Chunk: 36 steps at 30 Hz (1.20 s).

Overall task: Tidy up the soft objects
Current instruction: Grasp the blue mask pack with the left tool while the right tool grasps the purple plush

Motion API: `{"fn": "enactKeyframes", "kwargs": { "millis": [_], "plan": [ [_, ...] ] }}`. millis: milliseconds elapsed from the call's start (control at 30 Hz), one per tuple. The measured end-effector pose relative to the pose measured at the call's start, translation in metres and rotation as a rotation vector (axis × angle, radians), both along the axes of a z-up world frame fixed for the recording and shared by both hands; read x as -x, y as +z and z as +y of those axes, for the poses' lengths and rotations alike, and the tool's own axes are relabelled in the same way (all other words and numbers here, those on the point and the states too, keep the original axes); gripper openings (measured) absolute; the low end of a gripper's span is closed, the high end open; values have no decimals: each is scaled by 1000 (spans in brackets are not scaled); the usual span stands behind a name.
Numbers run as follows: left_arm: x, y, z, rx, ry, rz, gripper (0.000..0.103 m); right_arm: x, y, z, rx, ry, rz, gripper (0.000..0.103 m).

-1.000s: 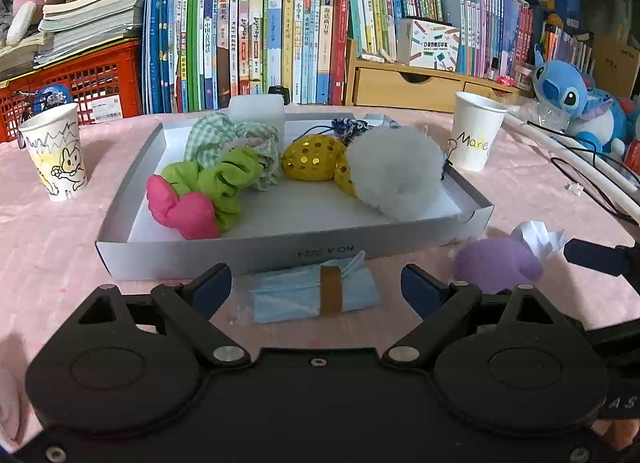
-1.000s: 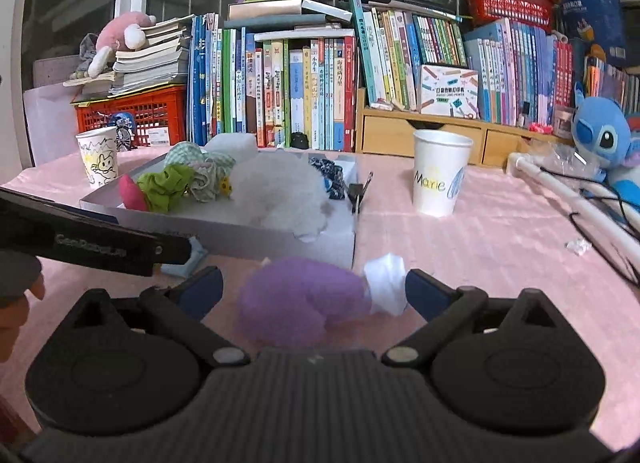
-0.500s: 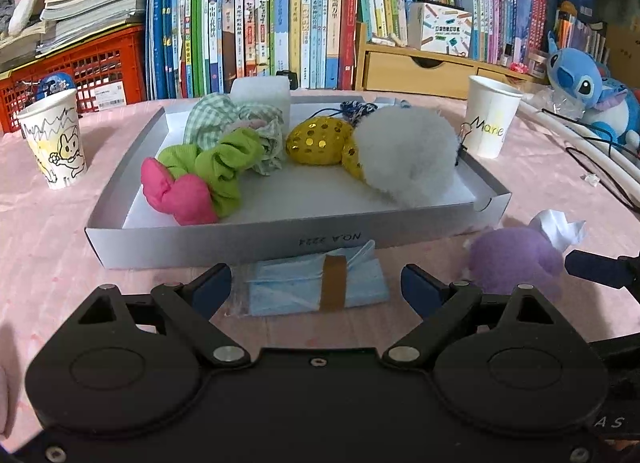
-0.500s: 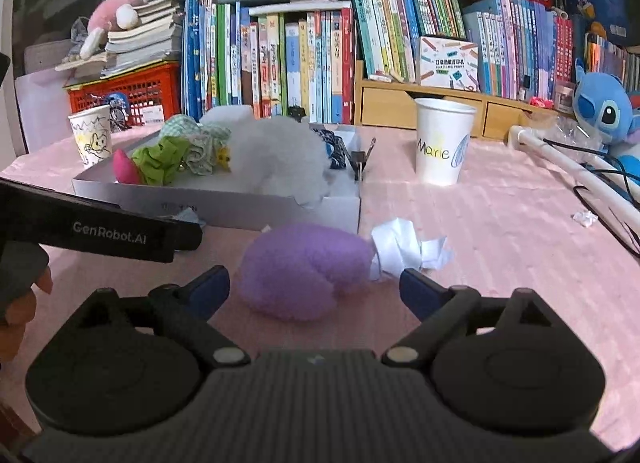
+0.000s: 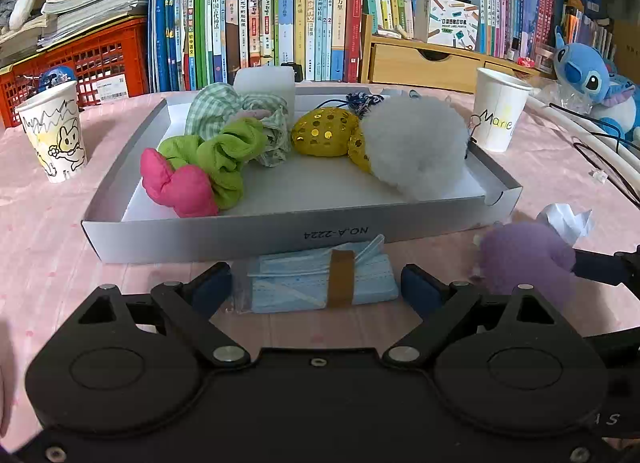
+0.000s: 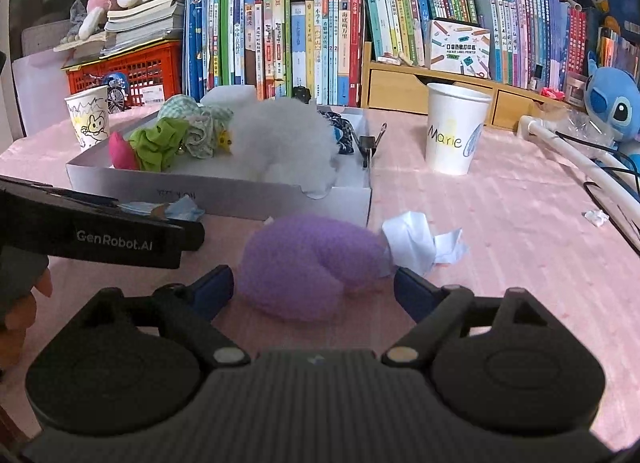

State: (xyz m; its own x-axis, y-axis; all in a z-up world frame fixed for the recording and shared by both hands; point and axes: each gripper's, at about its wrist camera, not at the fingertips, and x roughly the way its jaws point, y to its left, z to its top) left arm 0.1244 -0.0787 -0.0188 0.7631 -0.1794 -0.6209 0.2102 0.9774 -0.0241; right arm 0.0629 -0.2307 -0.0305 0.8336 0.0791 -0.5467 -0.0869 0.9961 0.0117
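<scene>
Change: since a second ago we see both grippers lower and closer, so the mask pack and the purple toy sit deeper between the fingers.
Left cup: a cartoon-printed paper cup point(image 5: 54, 131) stands left of the tray, apart from it.
Tray: the white cardboard tray point(image 5: 224, 237) holds a pink and green scrunchie point(image 5: 192, 175), a gold spotted pouch point(image 5: 324, 135) and a white fluffy ball point(image 5: 416, 147).
Left gripper: our left gripper point(image 5: 316, 287) is spread wide, its fingers on either side of the blue mask pack point(image 5: 320, 283), not touching it; the pack lies just in front of the tray wall.
Right gripper: our right gripper point(image 6: 312, 287) is also spread wide around the purple plush toy point(image 6: 312, 263), which rests on the pink tablecloth point(image 6: 500, 231) by the tray's corner.
Tissue: crumpled white paper point(image 6: 416, 243) touches the toy's right side.
Right cup: a cup lettered "Marie" point(image 6: 454, 131) stands farther right.
</scene>
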Motion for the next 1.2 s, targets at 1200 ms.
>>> {"fn": "enactKeyframes", "kwargs": {
  "millis": [1200],
  "plan": [
    [1,-1,-1,-17,4,-16,86,-9,-2,-1,-23,-24,30,82]
  ]
}}
